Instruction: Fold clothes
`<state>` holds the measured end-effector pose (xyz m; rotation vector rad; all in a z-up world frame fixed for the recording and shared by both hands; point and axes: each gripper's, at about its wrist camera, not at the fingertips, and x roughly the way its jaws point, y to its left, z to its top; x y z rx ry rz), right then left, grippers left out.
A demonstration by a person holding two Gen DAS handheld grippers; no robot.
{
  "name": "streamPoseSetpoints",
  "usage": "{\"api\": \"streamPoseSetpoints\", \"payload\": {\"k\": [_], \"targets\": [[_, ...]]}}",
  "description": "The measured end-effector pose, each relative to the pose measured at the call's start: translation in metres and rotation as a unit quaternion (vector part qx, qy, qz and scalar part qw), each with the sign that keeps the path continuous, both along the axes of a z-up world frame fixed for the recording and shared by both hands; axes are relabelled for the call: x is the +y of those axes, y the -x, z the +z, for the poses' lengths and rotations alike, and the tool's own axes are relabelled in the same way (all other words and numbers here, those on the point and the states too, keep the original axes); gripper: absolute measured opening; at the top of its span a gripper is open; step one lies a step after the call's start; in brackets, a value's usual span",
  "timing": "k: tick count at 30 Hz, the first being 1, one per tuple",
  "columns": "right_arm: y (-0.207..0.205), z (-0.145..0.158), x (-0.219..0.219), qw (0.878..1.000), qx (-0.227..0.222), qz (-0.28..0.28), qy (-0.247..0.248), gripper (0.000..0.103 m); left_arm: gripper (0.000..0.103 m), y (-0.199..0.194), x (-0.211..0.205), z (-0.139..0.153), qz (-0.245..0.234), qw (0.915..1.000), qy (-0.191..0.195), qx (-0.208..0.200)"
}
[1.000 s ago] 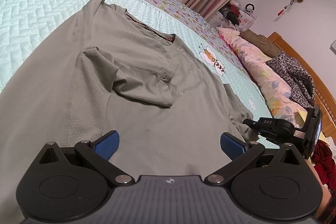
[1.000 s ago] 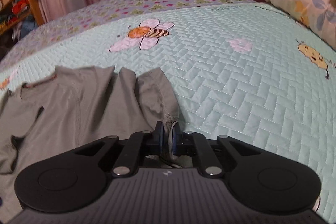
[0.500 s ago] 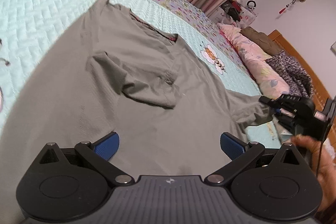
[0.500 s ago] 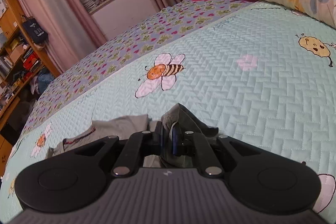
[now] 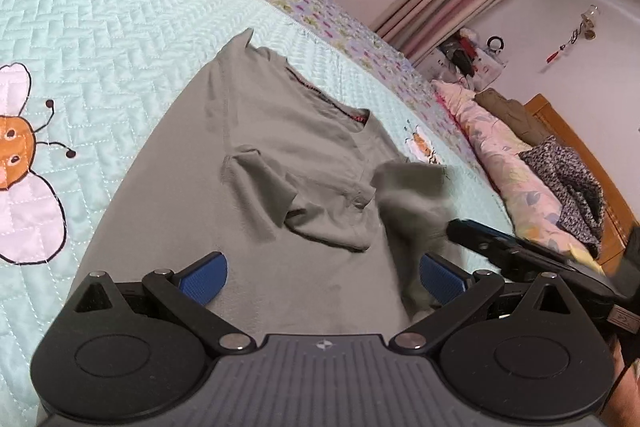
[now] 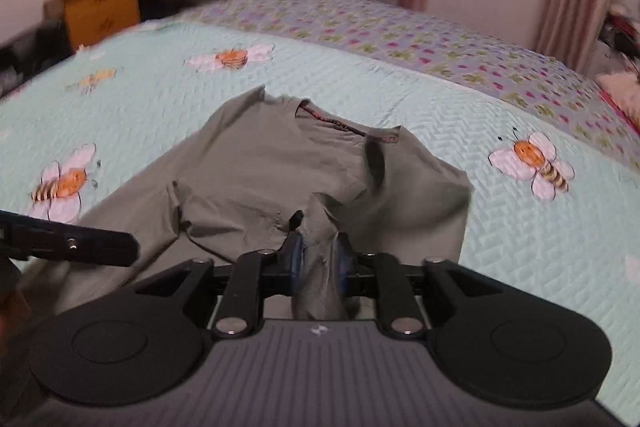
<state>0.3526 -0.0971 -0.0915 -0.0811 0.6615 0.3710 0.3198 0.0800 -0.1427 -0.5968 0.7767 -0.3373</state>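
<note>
Grey shirt (image 5: 288, 147) lies spread on the bed (image 5: 100, 39), collar at the far end, one sleeve already folded onto the chest. Right gripper (image 6: 318, 259) jaws clenched on the other sleeve (image 6: 320, 227), lifting it over the body. Left gripper (image 5: 322, 277) jaws released wide above the lower shirt, holding nothing.

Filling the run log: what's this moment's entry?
fold clothes | right tool shut on shirt sleeve | left tool open over shirt

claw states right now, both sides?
Left claw: open, empty, over the grey T-shirt.
Right claw: closed on the T-shirt's sleeve.
</note>
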Motion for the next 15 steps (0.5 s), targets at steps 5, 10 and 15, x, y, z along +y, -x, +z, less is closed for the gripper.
{"api": "streamPoseSetpoints", "payload": {"k": [5,10,15], "targets": [[0.02,-0.022,-0.079,0.977,0.011,-0.115,-0.181,0.053,0.102,0.004,-0.018,-0.004,-0.016,0.9988,-0.039,-0.023],[0.026,-0.053,-0.138,0.932,0.009,-0.182,-0.314,0.055,0.102,0.008,-0.038,-0.009,-0.032,0.9949,-0.082,-0.049],[-0.002,-0.097,-0.174,0.872,0.015,-0.175,-0.456,0.068,0.102,0.012,-0.059,-0.013,-0.049,0.9881,-0.125,-0.075]]}}
